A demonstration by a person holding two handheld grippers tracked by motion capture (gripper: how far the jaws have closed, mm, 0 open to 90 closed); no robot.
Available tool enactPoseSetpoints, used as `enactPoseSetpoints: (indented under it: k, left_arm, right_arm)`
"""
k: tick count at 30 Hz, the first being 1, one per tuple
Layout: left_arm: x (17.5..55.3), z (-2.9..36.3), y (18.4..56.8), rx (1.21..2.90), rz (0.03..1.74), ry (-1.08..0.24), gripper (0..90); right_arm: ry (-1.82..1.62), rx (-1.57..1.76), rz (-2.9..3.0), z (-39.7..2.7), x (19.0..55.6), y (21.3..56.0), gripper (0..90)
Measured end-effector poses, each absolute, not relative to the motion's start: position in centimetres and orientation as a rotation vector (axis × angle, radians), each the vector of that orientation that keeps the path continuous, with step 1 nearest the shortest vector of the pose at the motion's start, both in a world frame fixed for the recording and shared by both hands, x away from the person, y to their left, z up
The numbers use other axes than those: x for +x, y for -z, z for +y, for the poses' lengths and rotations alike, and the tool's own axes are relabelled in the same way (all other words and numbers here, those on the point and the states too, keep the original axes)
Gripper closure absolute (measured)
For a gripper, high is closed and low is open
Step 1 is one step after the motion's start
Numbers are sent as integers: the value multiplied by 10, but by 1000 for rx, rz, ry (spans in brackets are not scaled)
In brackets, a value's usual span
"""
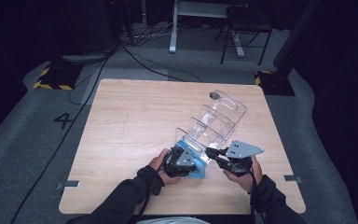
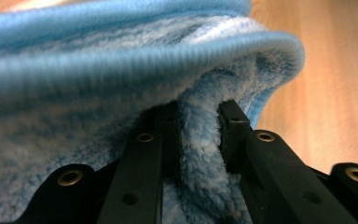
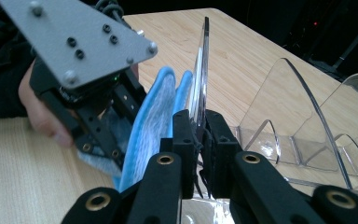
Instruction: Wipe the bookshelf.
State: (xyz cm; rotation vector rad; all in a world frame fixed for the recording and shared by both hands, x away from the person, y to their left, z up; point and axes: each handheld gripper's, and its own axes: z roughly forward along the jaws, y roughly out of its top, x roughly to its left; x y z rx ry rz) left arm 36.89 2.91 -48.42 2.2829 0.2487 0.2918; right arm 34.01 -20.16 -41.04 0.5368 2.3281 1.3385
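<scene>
Wooden table [image 1: 130, 121], left gripper [image 2: 198, 126] clamped on blue cloth [image 2: 121, 60]; right gripper [image 3: 200, 128] seemingly pinching clear rack [image 3: 303, 121]

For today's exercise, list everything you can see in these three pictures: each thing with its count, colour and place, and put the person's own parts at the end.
Table: one, light wood, centre of the high view.
Clear plastic organiser: one, transparent, stepped compartments, on the table's right half.
Cloth: one, blue, fluffy, against the organiser's near end panel.
Floor number 4: one, black, on the grey carpet left of the table.
Cables: several, black, across the floor behind and left of the table.
Chair: one, black, behind the table.
Left gripper: one, black, shut on the cloth.
Right gripper: one, black, shut on the organiser's near panel.
Hands: two, in dark sleeves, at the table's near edge.
</scene>
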Motion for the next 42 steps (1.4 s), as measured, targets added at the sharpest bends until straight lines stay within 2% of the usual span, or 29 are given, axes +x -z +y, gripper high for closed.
enactPoseSetpoints:
  k: [11,17,22,26,31,38,42]
  left_arm:
    - [396,73,476,2283,424,-404,750]
    - [398,94,454,2146,492,-481,750]
    - [388,99,426,2000,473,-543,749]
    - [382,95,416,1949,432,-532,750]
    - [374,78,418,1937,367,-450,750]
    - [361,47,435,2049,233,-361,749]
    - [357,33,449,2102,216,-331,747]
  right_arm:
    - [-1339,544,2327,-201,340,410,854]
    - [-1340,546,2327,-202,340,410,853]
    - [-1340,550,2327,-201,340,410,854]
    - [-1343,551,2327,-201,340,410,853]
    - [-1346,549,2327,-201,341,411,852]
    - [-1344,547,2324,-201,340,411,852]
    - [-1343,547,2322,-201,340,411,852]
